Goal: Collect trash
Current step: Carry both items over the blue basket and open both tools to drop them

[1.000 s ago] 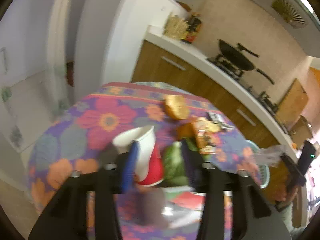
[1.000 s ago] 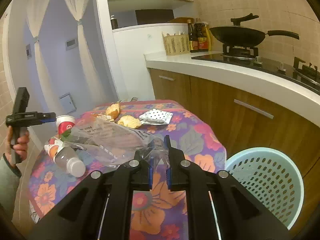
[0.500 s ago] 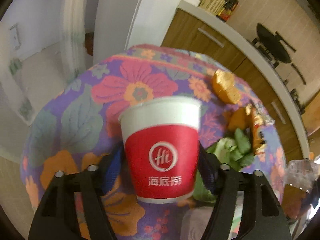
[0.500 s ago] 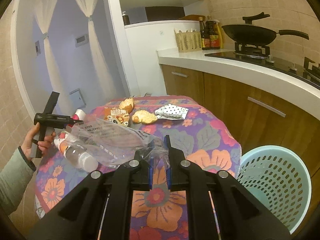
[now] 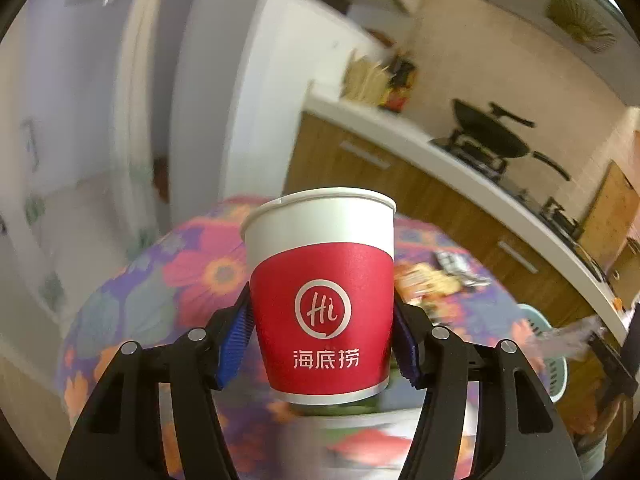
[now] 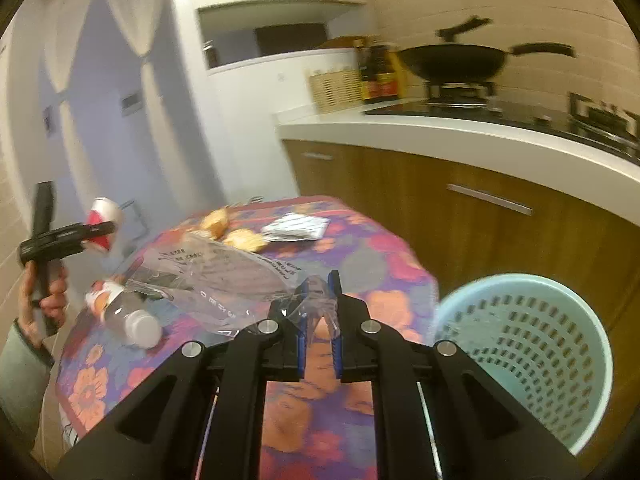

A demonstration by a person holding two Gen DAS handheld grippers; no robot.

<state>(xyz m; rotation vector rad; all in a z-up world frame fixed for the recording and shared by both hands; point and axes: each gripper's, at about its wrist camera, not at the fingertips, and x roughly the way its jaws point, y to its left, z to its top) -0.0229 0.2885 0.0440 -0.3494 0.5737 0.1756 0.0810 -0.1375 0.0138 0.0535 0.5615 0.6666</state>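
Desk with flowered cloth, pale basket just beside it. Left hand-held gripper holds the paper cup lifted above the desk; right hand-held gripper pinches the plastic bag. Mid-collection, I'd say: next, drop the cup into bag or basket.

Worktop layout, right wrist view

Basket stands right of the worktop. On the worktop: bottle at left, bread pieces toward the rear, wrapper right of them.
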